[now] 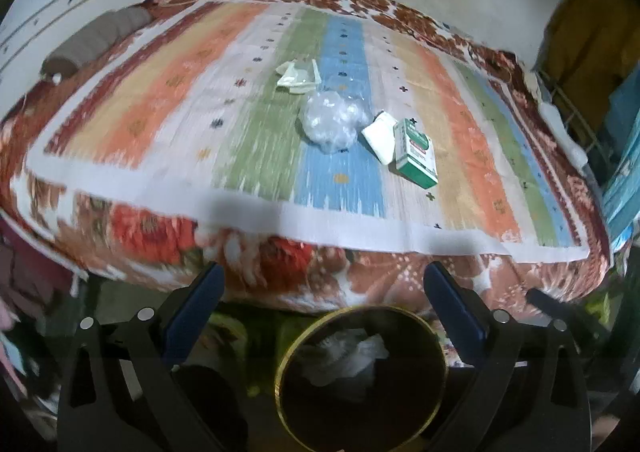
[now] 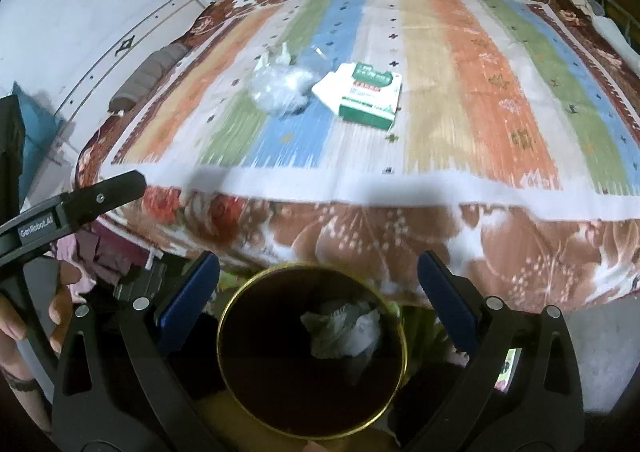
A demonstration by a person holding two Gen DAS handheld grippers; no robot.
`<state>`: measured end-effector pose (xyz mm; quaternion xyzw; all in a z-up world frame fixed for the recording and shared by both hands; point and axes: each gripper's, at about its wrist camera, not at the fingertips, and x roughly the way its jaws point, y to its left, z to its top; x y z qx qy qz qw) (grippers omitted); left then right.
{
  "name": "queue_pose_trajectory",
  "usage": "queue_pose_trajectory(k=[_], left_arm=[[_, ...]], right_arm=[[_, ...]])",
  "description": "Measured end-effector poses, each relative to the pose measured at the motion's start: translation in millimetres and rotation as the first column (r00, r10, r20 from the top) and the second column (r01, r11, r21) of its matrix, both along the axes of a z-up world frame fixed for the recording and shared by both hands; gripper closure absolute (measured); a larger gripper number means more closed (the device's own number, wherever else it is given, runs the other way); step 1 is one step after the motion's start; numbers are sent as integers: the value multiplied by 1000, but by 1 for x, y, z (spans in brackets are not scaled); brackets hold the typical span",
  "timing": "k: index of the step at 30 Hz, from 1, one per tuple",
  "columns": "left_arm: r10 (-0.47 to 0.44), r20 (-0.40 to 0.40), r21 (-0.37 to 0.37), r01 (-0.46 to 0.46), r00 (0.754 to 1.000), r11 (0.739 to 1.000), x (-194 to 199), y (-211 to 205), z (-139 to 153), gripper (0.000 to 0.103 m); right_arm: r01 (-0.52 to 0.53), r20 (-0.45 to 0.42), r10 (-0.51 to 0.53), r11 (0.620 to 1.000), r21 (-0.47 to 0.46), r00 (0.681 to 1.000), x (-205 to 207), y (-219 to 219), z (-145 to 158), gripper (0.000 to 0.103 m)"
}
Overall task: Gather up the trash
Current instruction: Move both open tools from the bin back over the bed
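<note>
A dark round bin with a gold rim stands on the floor before the bed, with crumpled white paper inside. On the striped mat lie a crumpled clear plastic bag, a green and white carton, a white packet and pale wrappers. My left gripper is open and empty above the bin. My right gripper is open and empty above the bin. The left gripper's body shows at the left of the right wrist view.
The striped mat covers a floral bedspread. A grey bolster lies at the bed's far left. A white wall is behind. Blue and yellow items stand at the right.
</note>
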<state>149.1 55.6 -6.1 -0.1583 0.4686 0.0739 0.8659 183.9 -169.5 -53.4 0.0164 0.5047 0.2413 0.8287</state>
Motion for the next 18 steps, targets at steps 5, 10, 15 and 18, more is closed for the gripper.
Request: queue_pose_trajectory(k=[5,10,15,18], left_arm=[[-6,-10,10,6,1000,1000,28,11,5,6],[-21,-15,36,22,1000,999,57,21,6,6],[2,-33,40,-1,999,999,80,36,-1,6],[15,-52,0,-15,999,1000,88,44,-6,6]], right_arm=[[40,-46,-38,999,31,998,27,1,-3,9],[50,-34,-49,999,12,998,54,5,1,9],[75,-23,-75,997,-9,997,79,6,2,9],[60,-7,-61,998,-30,998,90,12,1,9]])
